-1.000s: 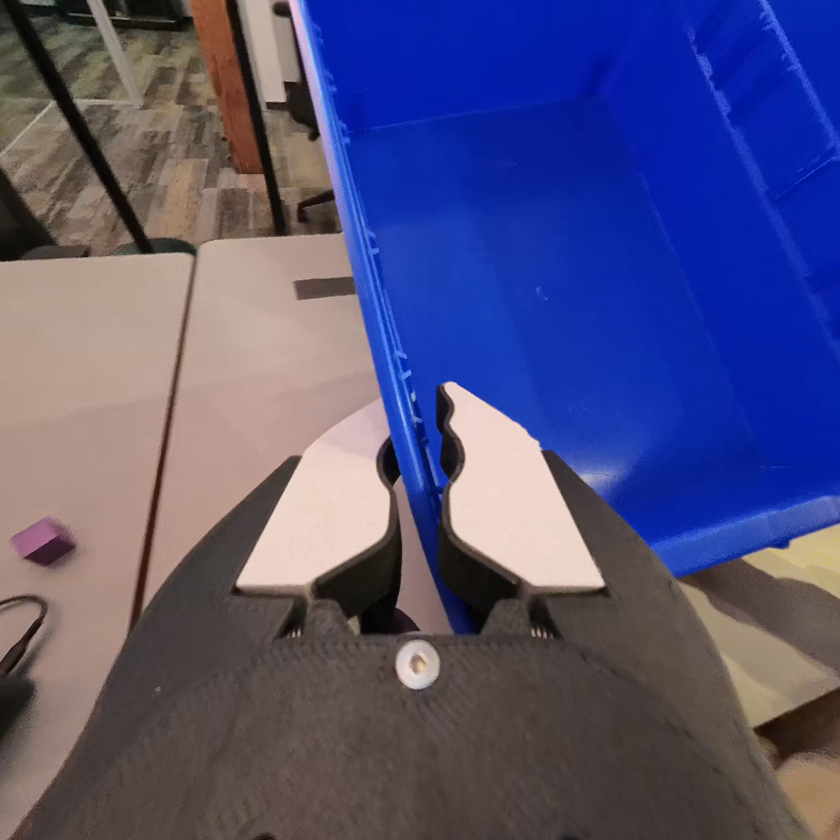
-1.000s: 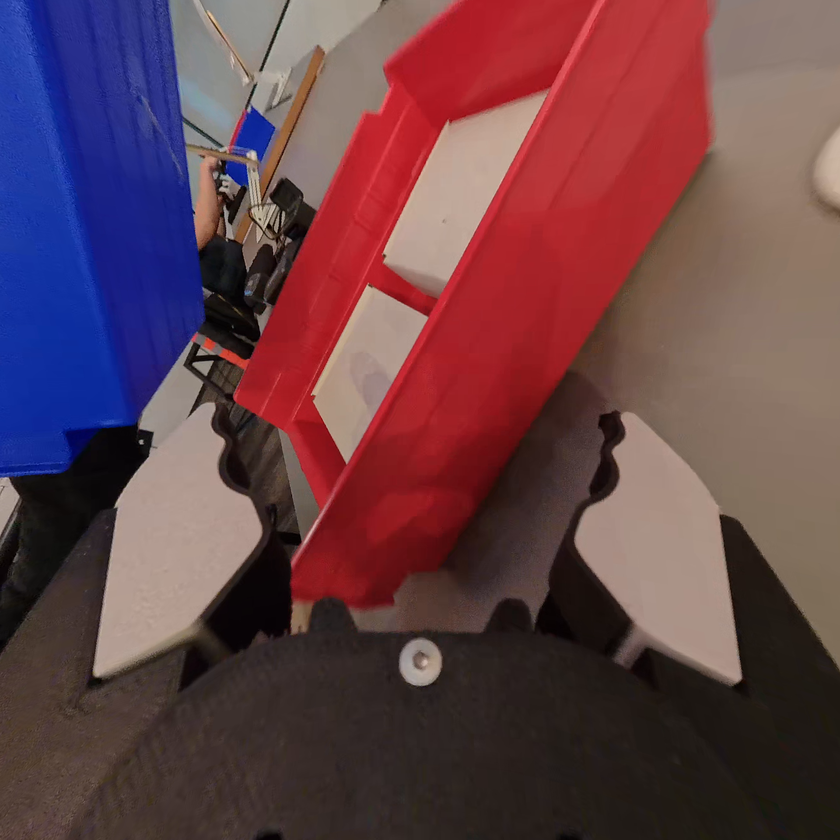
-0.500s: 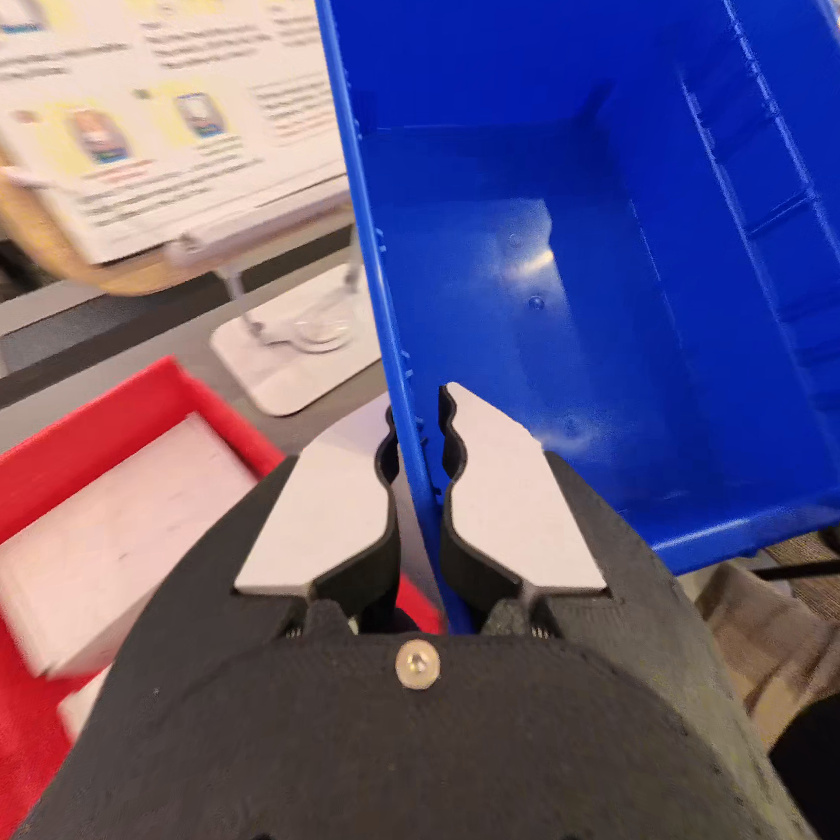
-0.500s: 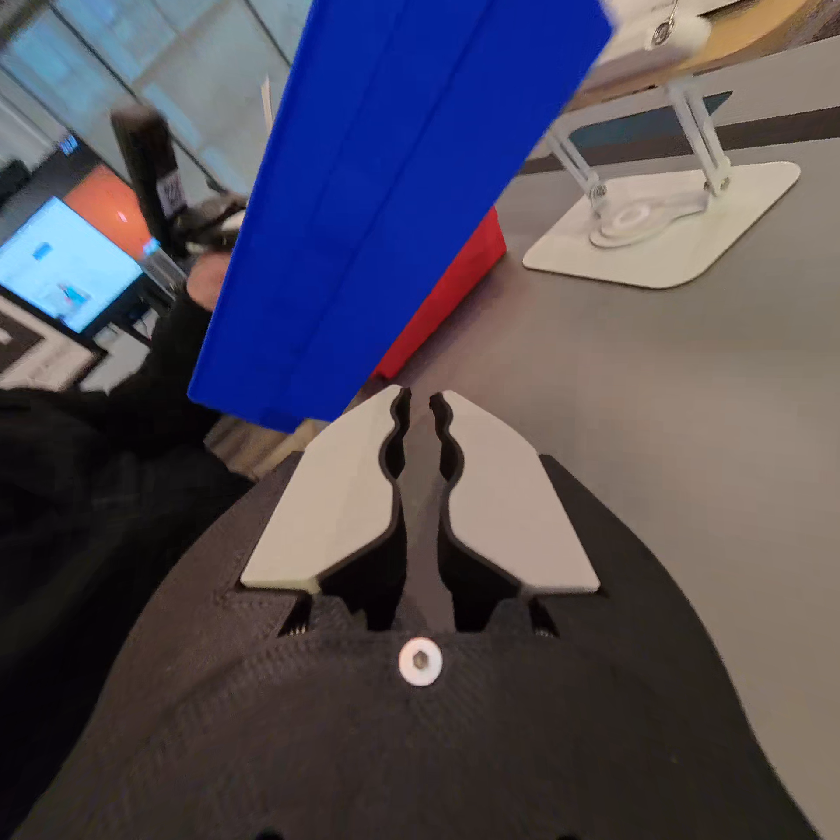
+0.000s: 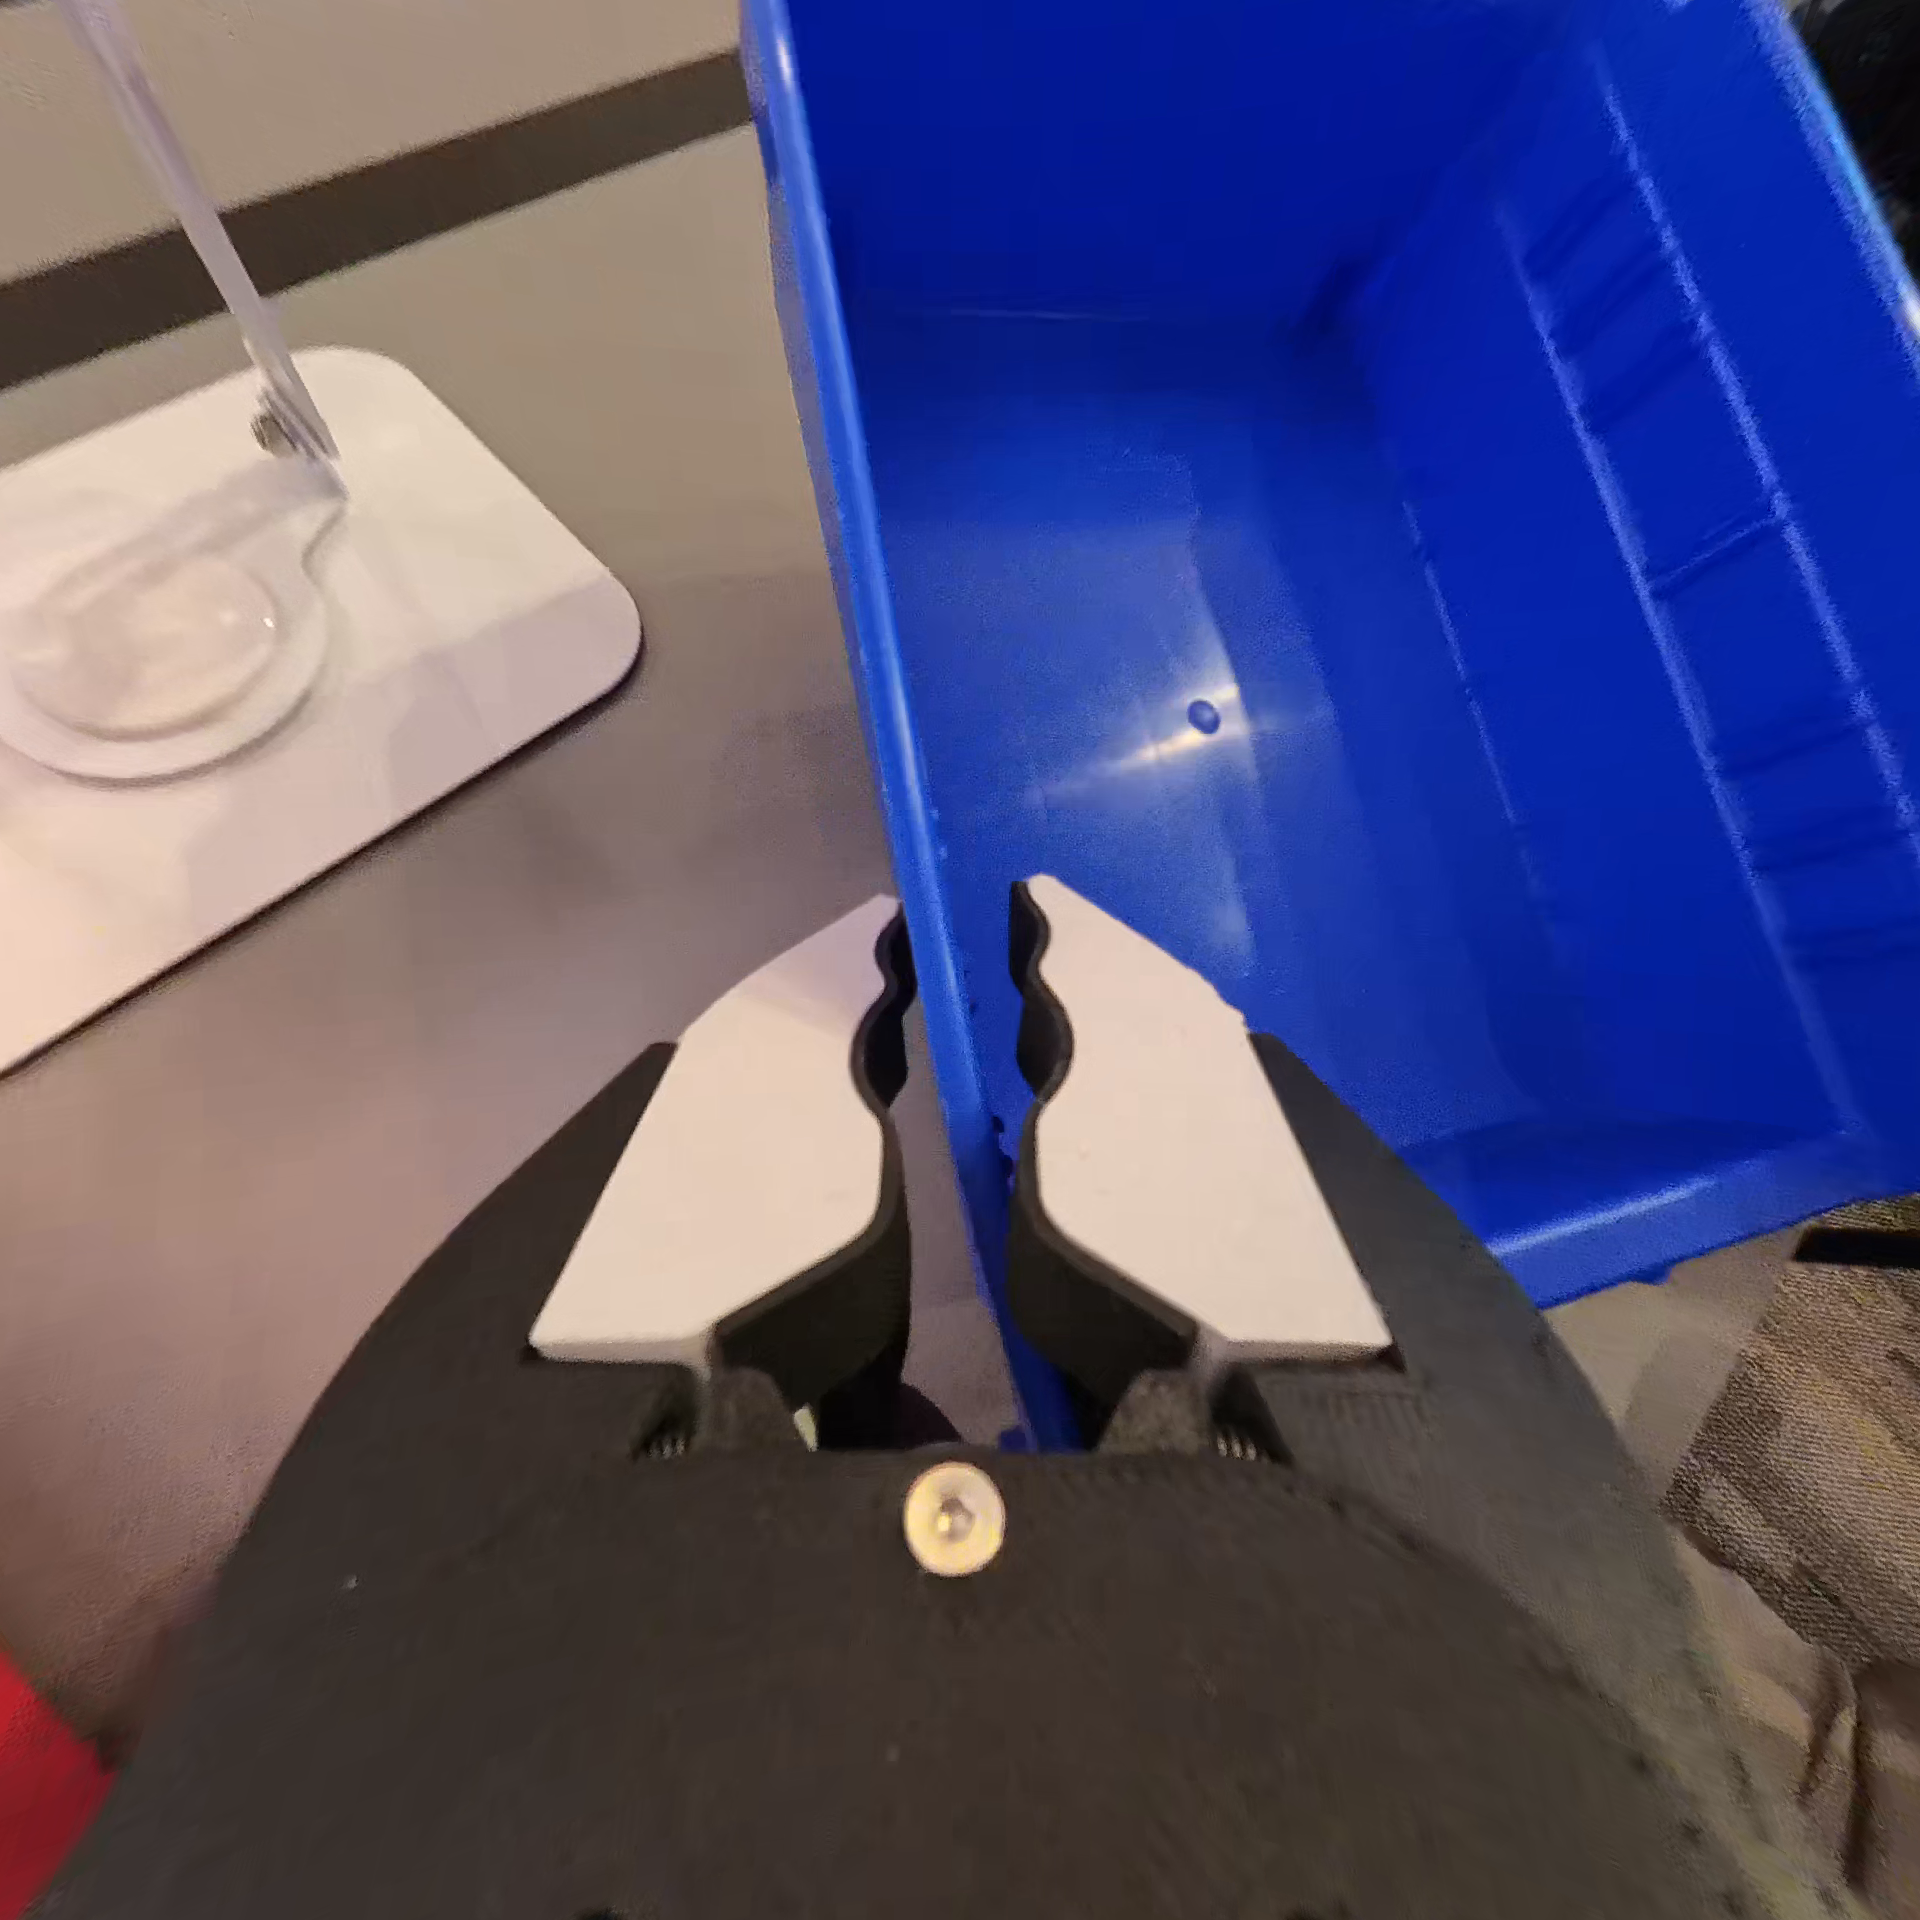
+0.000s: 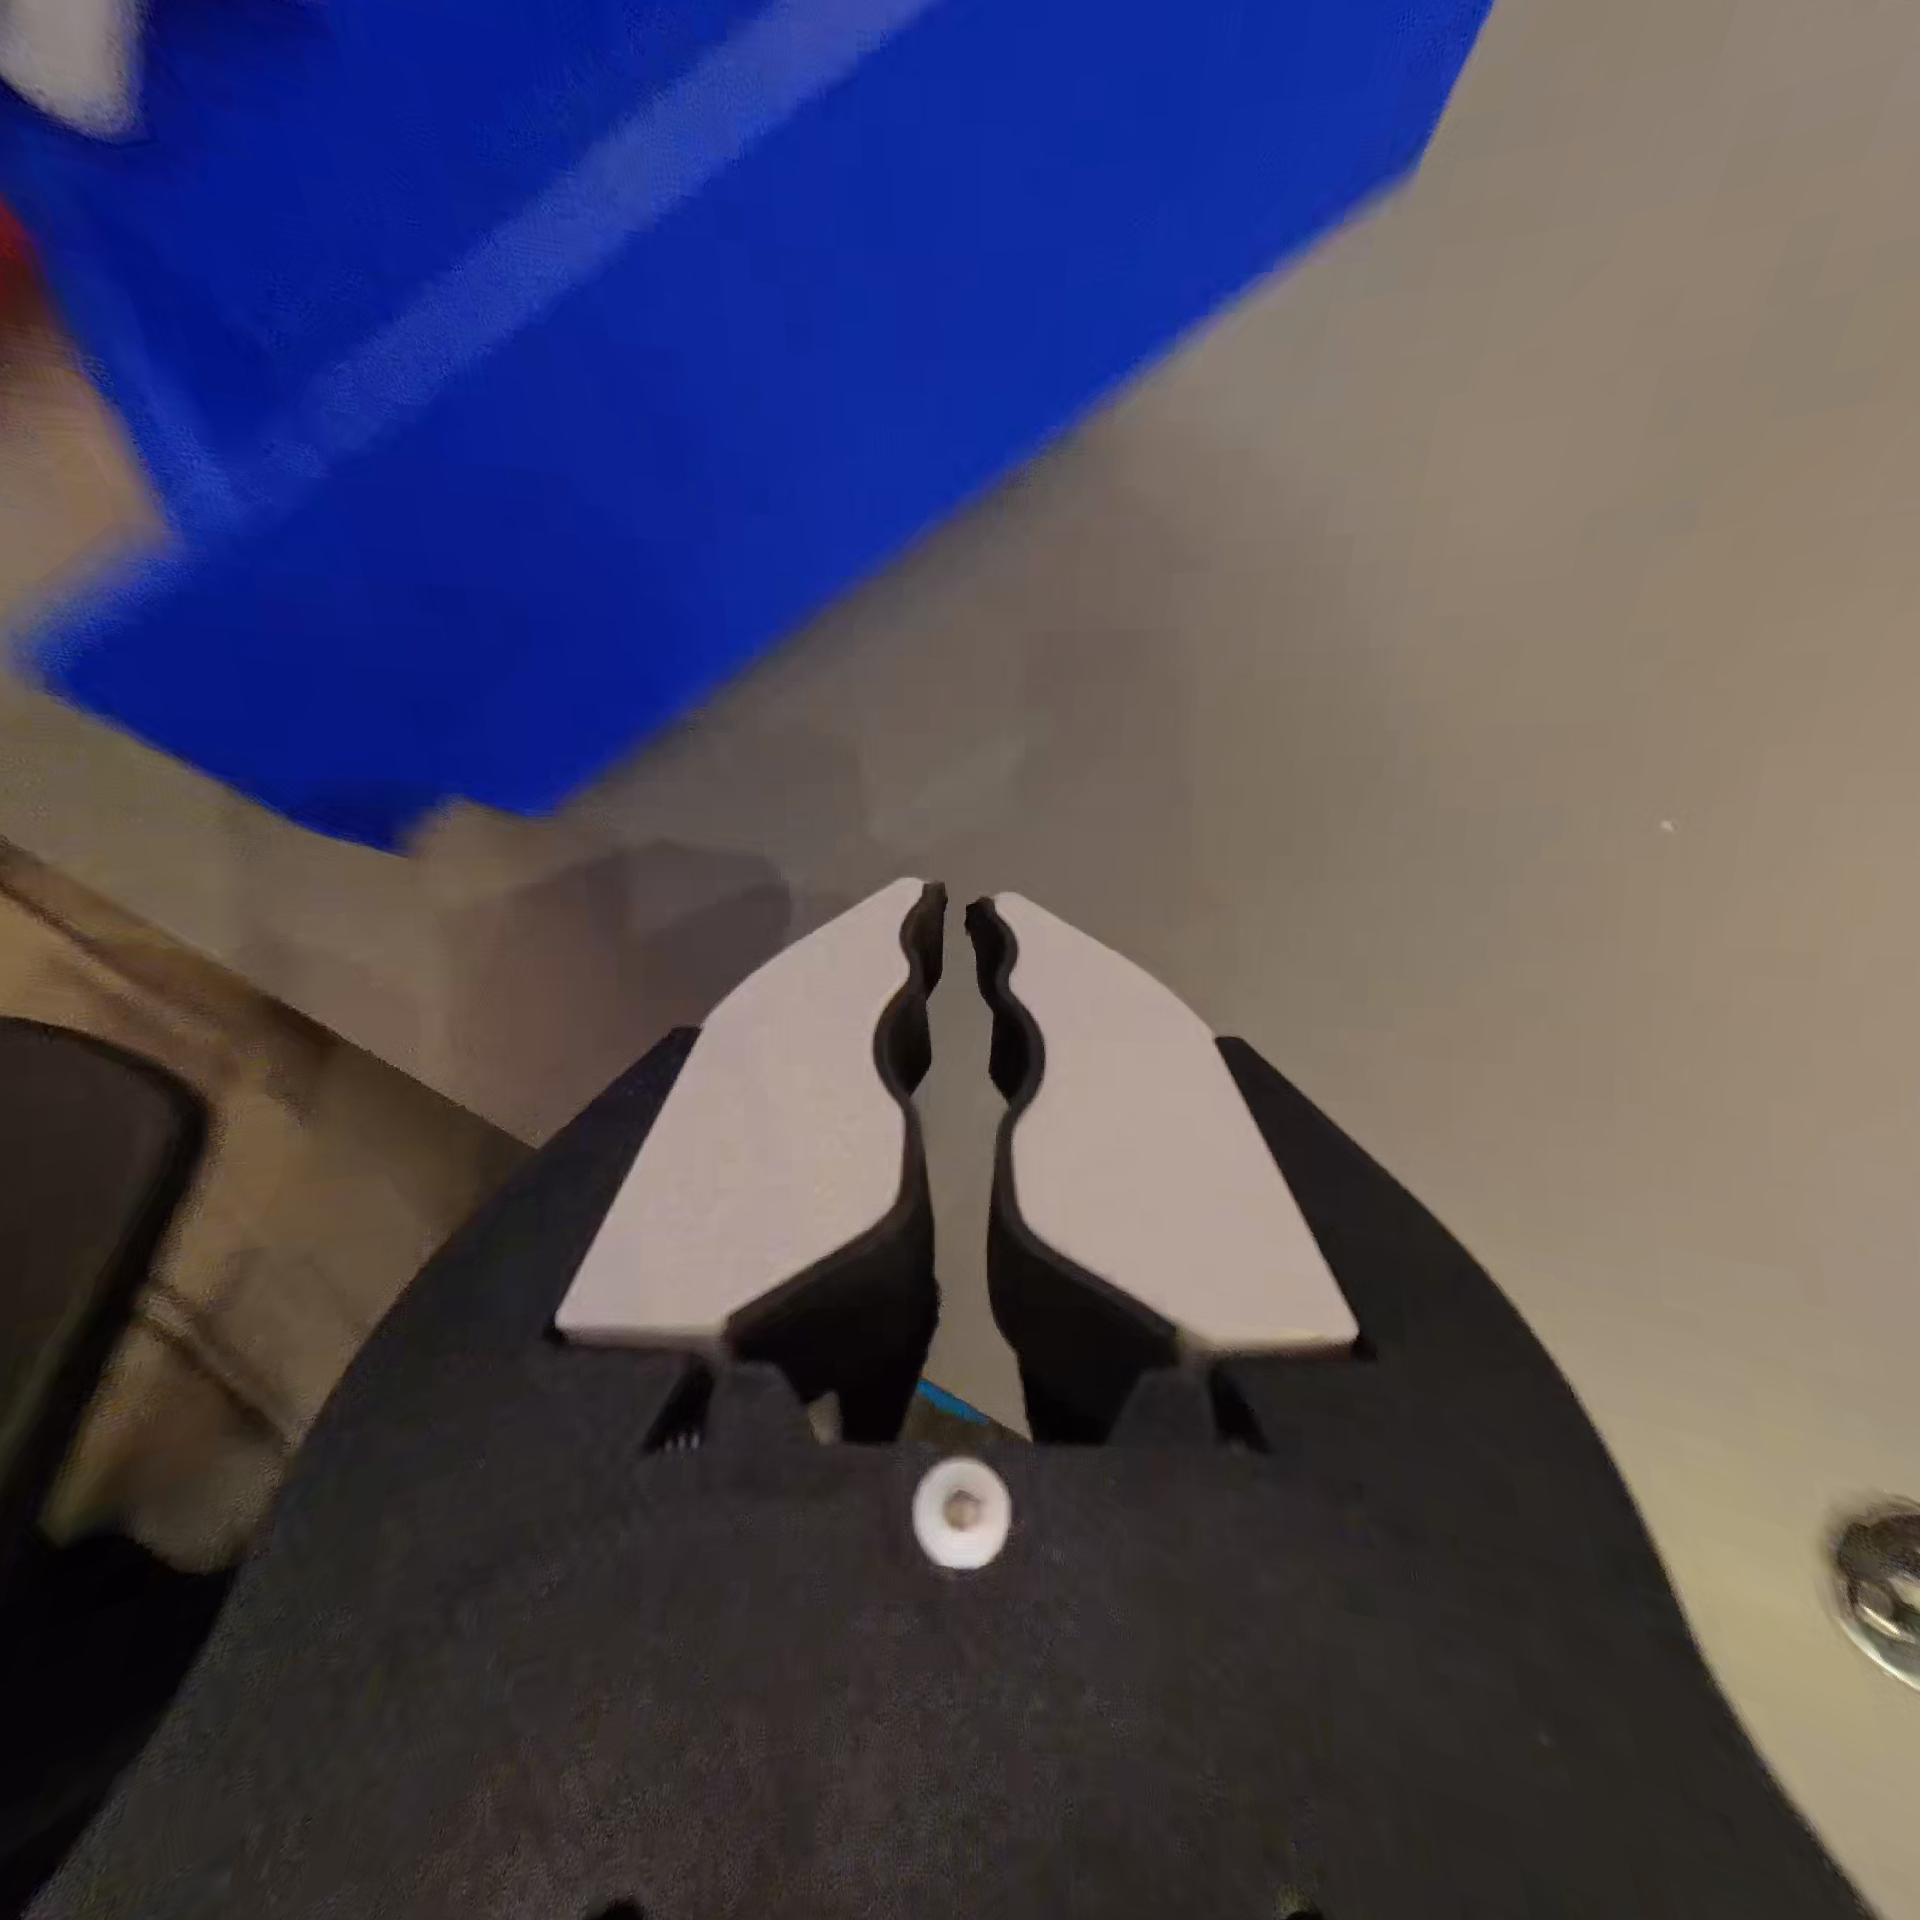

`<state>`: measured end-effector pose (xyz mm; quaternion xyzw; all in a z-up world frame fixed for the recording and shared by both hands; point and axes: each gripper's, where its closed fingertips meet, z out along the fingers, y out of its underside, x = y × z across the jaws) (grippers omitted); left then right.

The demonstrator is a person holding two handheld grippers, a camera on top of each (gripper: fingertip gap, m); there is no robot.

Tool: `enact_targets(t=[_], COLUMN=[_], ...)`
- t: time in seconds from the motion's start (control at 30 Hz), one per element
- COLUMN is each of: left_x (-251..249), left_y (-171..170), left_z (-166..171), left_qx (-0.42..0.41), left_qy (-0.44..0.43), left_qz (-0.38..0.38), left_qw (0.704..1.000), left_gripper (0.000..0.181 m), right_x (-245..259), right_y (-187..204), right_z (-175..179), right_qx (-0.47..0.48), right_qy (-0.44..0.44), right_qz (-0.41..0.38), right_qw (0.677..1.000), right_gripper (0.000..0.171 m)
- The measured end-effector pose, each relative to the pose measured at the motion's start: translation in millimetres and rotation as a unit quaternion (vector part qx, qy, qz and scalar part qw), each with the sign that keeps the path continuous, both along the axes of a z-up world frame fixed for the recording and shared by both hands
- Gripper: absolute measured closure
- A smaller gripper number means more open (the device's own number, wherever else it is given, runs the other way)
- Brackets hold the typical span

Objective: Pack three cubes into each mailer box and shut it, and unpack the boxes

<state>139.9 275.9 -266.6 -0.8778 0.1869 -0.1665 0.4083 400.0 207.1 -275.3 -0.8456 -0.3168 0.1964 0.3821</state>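
My left gripper (image 5: 956, 914) is shut on the side wall of an empty blue plastic bin (image 5: 1299, 644) and holds it tilted above the grey table (image 5: 364, 1091). The wall runs between the two fingers. The same blue bin (image 6: 675, 343) fills the upper left of the right wrist view, seen from outside and blurred. My right gripper (image 6: 954, 896) is shut and empty, over the table below the bin. No cubes or mailer boxes show in either view.
A white stand base (image 5: 239, 665) with a clear arm stands on the table at the left. A bit of a red bin (image 5: 42, 1756) shows at the bottom left corner. The table's edge and carpet floor (image 5: 1808, 1455) lie at the right. A metal fitting (image 6: 1881, 1590) sits on the table. Measured from the fingertips, the metal fitting (image 6: 1881, 1590) is 25 cm or so from the right gripper and 50 cm from the left.
The left gripper has swung the blue bin from over the red bin to beside the white stand. The right gripper, open a second ago, has shut and now points down at the table.
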Motion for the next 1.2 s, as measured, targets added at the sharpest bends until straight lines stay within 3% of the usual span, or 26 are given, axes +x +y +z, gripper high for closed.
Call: enact_targets(t=[0.03, 0.13, 0.23, 0.33, 0.43, 0.6, 0.97, 1.1, 1.2], left_x=[0, 4, 9, 16, 28, 52, 111, 87, 71], left_y=[2, 5, 9, 11, 11, 6, 3, 6, -6], left_z=[-5, -19, -34, -34, -34, -36, -21, 15, 56], left_qx=[-0.002, -0.013, -0.026, -0.027, -0.037, -0.049, -0.096, -0.02, 0.076], left_qy=[0.011, 0.024, 0.019, 0.015, -0.014, -0.019, -0.12, -0.155, -0.15], left_qz=[0.001, 0.003, 0.009, 0.016, 0.016, -0.002, -0.095, -0.078, -0.082], left_qw=[1.0, 1.0, 0.999, 0.999, 0.999, 0.999, 0.984, 0.985, 0.982], left_gripper=[0.164, 0.164, 0.165, 0.164, 0.16, 0.152, 0.092, 0.097, 0.11], right_x=[-3, -12, -33, -48, -63, -51, 12, 8, -54], right_y=[-3, -8, -15, -16, -13, 15, 84, 84, 42], right_z=[13, 38, 31, 17, 7, -1, -1, 50, 107], right_qx=[0.016, 0.026, 0.011, -0.018, -0.039, -0.023, -0.023, 0.065, 0.114], right_qy=[0.042, 0.128, 0.107, 0.083, 0.071, 0.032, -0.066, -0.016, 0.125], right_qz=[0.002, -0.013, -0.008, -0.018, -0.016, -0.042, -0.075, -0.072, 0.057], right_qw=[0.999, 0.991, 0.994, 0.996, 0.997, 0.998, 0.995, 0.995, 0.984], right_gripper=[0.167, 0.162, 0.155, 0.121, 0.103, 0.145, 0.158, 0.144, 0.143])
